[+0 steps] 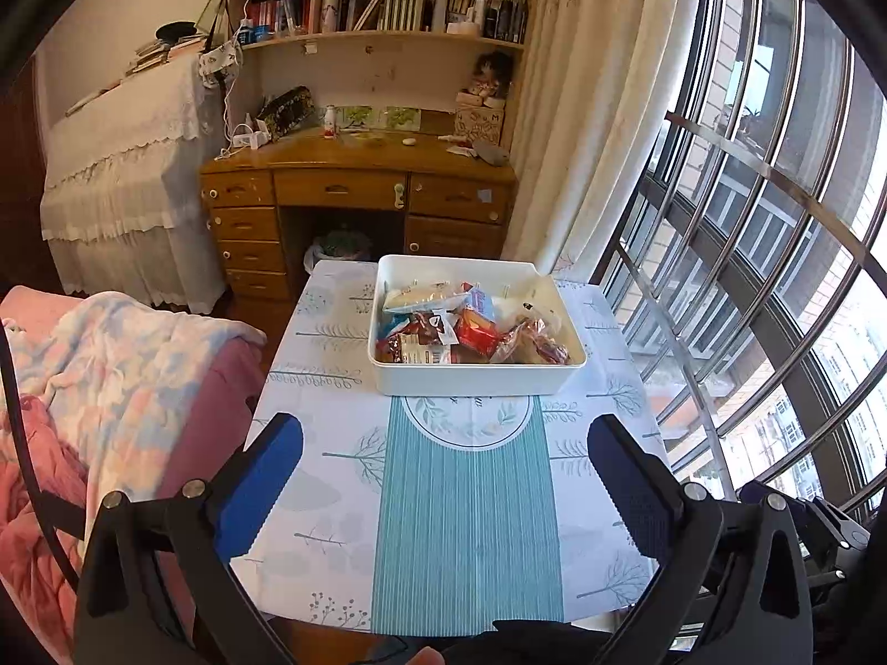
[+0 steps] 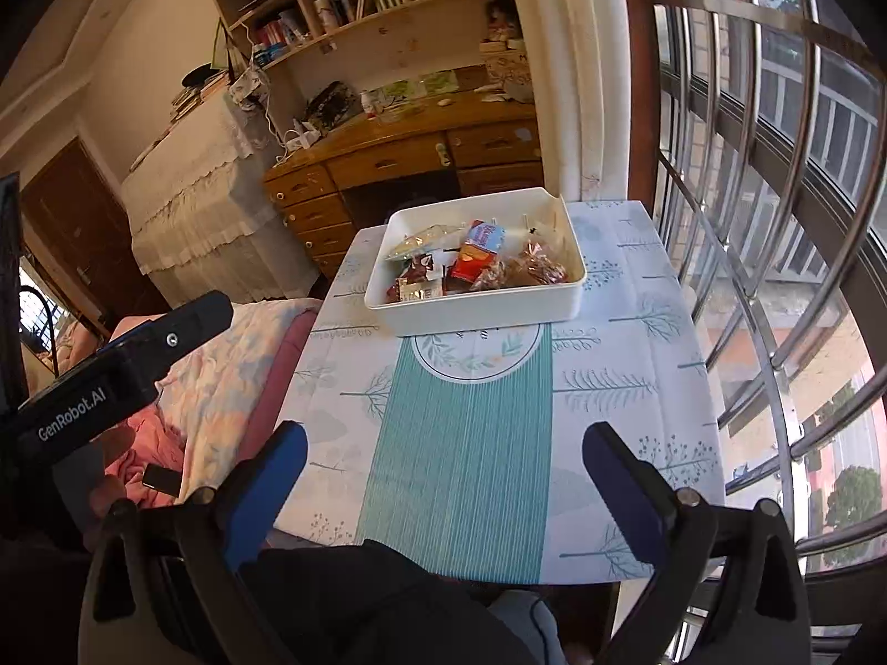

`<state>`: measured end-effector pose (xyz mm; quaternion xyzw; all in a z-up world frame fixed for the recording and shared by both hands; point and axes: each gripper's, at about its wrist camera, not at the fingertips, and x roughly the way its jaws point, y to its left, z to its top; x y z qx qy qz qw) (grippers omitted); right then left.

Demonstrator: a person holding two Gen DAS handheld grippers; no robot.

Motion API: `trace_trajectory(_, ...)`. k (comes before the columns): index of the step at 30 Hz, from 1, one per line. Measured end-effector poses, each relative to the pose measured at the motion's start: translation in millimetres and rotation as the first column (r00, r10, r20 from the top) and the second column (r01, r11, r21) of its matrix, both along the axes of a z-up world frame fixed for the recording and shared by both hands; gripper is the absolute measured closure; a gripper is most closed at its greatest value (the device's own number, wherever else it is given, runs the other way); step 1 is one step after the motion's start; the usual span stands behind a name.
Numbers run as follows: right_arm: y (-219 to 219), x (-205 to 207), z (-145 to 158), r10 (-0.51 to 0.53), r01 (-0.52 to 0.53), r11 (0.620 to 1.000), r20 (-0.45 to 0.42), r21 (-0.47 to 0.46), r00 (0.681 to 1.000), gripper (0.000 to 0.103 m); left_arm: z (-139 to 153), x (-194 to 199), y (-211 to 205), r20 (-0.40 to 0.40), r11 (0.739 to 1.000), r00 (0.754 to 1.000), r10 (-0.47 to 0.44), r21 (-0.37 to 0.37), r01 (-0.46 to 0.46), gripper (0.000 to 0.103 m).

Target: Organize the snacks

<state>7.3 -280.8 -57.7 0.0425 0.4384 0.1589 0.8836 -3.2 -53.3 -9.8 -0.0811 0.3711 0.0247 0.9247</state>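
A white rectangular bin stands at the far end of the small table and holds several wrapped snacks, red, brown, blue and clear. It also shows in the right wrist view, with the snacks inside. My left gripper is open and empty, held above the near part of the table, well short of the bin. My right gripper is open and empty too, above the near table edge. The left gripper's body shows at the left of the right wrist view.
The table has a white tree-print cloth with a teal striped runner. A bed with pink and pale quilts lies to the left. A barred window is on the right. A wooden desk and bookshelves stand behind the table.
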Motion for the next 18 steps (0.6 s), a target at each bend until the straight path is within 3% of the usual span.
trace_trajectory(11,-6.7,-0.5,11.2,0.004,0.0,0.999,0.088,-0.05,0.996,0.002,-9.3,0.6,-14.6,-0.027,1.0,0.999,0.027,-0.007,-0.027,0.001)
trace_trajectory(18,-2.4,2.3,5.8,0.059,-0.056,0.997,0.065,-0.051,0.996,0.002,-10.3,-0.5,-16.6,-0.031,1.0,0.999,0.027,-0.007,-0.028,0.001)
